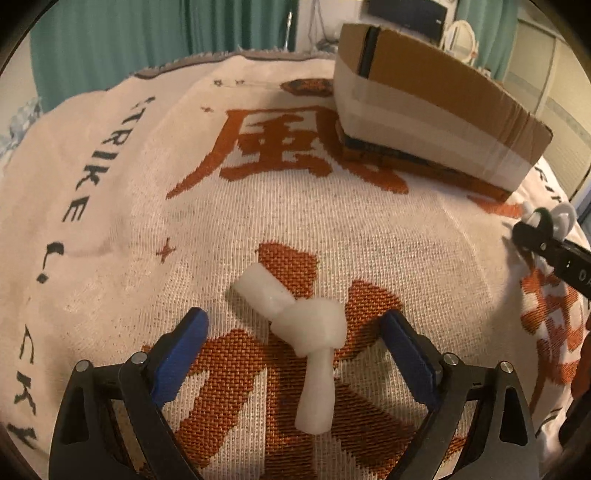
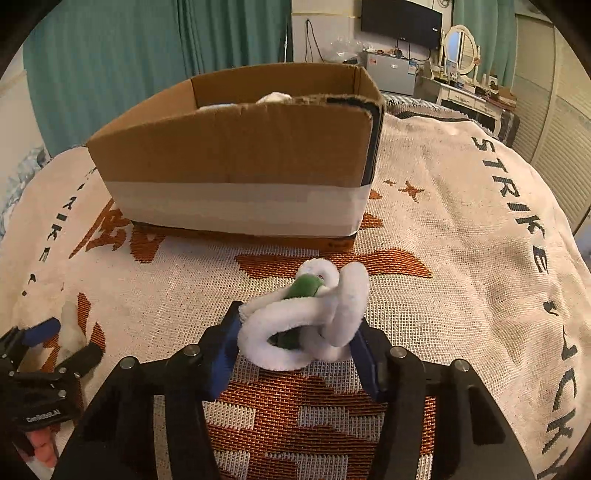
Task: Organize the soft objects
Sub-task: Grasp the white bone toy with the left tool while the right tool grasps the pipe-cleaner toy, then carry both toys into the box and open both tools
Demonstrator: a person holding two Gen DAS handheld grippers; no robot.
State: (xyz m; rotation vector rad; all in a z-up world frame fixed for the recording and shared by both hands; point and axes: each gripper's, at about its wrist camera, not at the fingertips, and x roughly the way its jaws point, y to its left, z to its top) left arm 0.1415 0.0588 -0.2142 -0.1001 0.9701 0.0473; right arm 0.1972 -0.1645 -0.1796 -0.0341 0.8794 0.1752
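Observation:
A knotted white foam strip [image 1: 303,332] lies on the woven blanket [image 1: 147,221], between the spread blue-padded fingers of my left gripper [image 1: 295,332], which is open around it. My right gripper [image 2: 295,343] is shut on a looped white fuzzy toy with a green part [image 2: 306,314], held just above the blanket [image 2: 461,240]. The right gripper also shows at the right edge of the left wrist view [image 1: 543,229]. The left gripper shows at the lower left of the right wrist view [image 2: 55,343]. An open cardboard box [image 2: 240,155] stands behind, with white soft items inside.
The box [image 1: 424,110] stands at the far right in the left wrist view. Teal curtains [image 2: 129,55], a TV [image 2: 400,20] and a dresser with a mirror [image 2: 461,48] are beyond the bed.

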